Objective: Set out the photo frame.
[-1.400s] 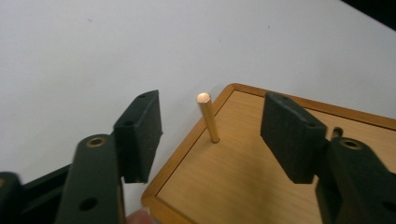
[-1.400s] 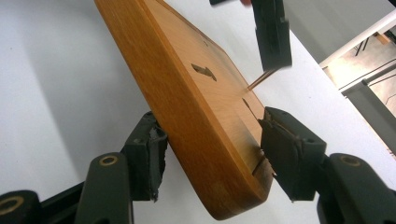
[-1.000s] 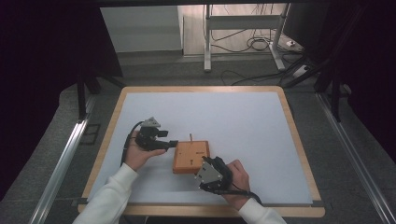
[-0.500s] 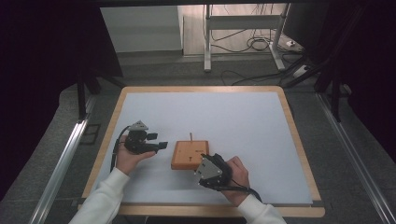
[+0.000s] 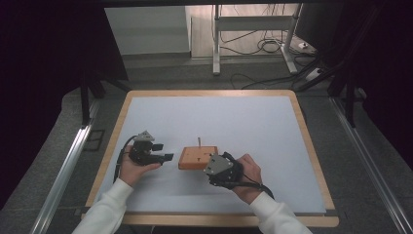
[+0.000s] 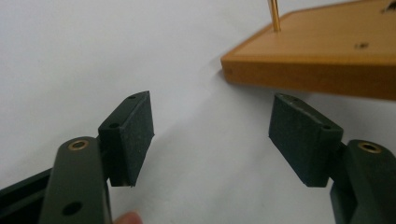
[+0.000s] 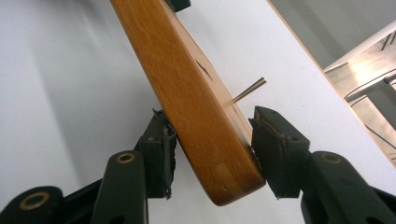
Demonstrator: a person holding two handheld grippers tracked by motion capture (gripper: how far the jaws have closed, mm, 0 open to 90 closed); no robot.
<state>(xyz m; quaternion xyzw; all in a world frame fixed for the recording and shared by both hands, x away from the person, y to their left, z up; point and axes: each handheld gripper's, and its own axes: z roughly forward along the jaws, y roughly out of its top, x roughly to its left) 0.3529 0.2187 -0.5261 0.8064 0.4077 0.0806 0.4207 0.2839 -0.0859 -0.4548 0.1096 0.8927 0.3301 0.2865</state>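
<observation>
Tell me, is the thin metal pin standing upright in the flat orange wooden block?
Upright: the thin metal pin rises straight from the flat orange wooden block near its far edge, seen from above.

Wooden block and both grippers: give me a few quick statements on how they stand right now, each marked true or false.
1. The right gripper has the wooden block between its jaws. True.
2. The left gripper is shut on the block. False: its jaws stand open, the block beyond them.
3. A thin pin stands up from the block. True.
4. The block lies on bare wood. False: it is on the white mat.
</observation>
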